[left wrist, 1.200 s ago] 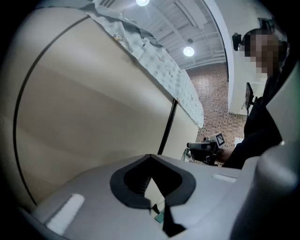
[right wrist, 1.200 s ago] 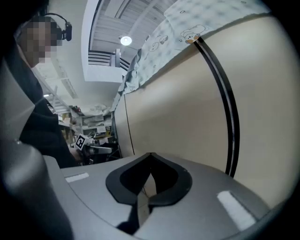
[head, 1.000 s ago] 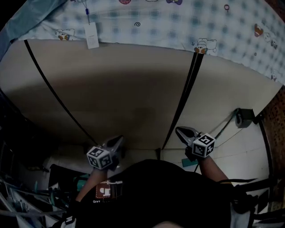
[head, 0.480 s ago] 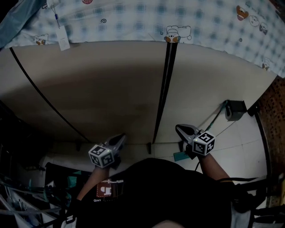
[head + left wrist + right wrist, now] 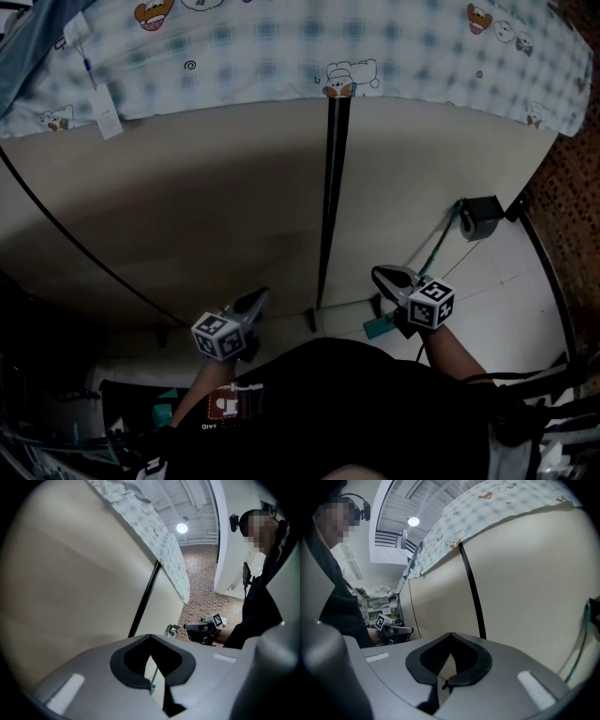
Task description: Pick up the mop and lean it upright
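The mop seems to be a thin teal pole [image 5: 433, 251] that runs from a teal piece [image 5: 378, 327] by my right gripper up to a dark block [image 5: 479, 217] at the foot of the beige panel; I cannot tell whether it lies flat or leans. The same teal pole [image 5: 577, 649] shows at the right edge of the right gripper view. My right gripper [image 5: 378, 273] is shut and empty, just left of the pole and apart from it. At the lower left my left gripper [image 5: 260, 294] is also shut and empty. Both point at the panel.
A tall beige panel [image 5: 206, 206] with black seams [image 5: 328, 197] fills the front. A checked cloth with cartoon prints [image 5: 309, 47] hangs over its top. Pale floor tiles [image 5: 506, 281] lie to the right, and a patterned brown floor [image 5: 572, 169] beyond them. Dark clutter [image 5: 56, 412] sits at the lower left.
The view has swung right: the black seam, the cloth and the dark block have slid left and up in the picture. Both grippers stay shut in front of the body.
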Action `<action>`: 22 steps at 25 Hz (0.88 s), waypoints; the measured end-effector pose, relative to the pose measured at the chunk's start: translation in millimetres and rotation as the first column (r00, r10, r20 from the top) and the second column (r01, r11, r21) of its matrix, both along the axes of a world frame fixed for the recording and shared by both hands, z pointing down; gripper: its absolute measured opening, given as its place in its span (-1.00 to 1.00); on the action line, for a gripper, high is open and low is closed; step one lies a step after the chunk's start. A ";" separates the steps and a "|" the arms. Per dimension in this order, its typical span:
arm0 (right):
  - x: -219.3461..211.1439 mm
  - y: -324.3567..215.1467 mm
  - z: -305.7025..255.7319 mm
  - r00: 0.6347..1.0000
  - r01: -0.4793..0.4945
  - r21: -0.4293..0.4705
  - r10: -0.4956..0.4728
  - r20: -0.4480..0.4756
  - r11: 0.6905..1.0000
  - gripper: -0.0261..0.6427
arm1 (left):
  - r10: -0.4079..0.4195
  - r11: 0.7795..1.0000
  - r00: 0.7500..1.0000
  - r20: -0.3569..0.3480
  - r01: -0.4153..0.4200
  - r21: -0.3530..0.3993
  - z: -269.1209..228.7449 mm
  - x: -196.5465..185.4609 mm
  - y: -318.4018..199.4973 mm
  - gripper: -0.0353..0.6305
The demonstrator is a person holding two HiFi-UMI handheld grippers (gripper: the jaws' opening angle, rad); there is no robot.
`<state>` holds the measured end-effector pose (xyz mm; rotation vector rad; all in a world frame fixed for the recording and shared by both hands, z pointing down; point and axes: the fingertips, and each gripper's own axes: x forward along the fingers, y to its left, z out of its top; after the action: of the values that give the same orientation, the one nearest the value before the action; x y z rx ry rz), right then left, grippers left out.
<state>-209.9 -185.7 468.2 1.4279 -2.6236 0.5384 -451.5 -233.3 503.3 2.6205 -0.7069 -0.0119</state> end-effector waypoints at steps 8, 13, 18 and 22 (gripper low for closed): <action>-9.5 -0.9 -5.6 0.998 -0.062 -0.016 0.062 -0.009 0.998 -0.88 | 0.073 0.997 0.997 -0.012 -0.073 0.013 -4.0 -1.8 -26.6 -0.91; -3.6 -6.0 -4.9 1.000 -0.015 0.003 0.015 -0.019 1.000 -0.88 | 0.054 0.999 0.999 -0.003 -0.054 0.003 0.5 6.1 -19.0 -0.91; 33.3 -4.5 -7.0 0.999 0.051 0.018 -0.052 0.008 0.999 -0.88 | 0.001 1.000 1.000 0.018 -0.001 0.022 -5.0 40.6 -6.3 -0.91; 84.4 2.5 -5.6 0.991 0.135 0.024 -0.135 -0.010 0.991 -0.88 | -0.077 0.996 0.997 0.010 0.076 0.044 -10.0 90.3 10.4 -0.91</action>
<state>-125.5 -183.2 462.6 1.2444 -2.7040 0.4859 -361.2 -222.9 493.3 2.6355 -0.8198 -0.0351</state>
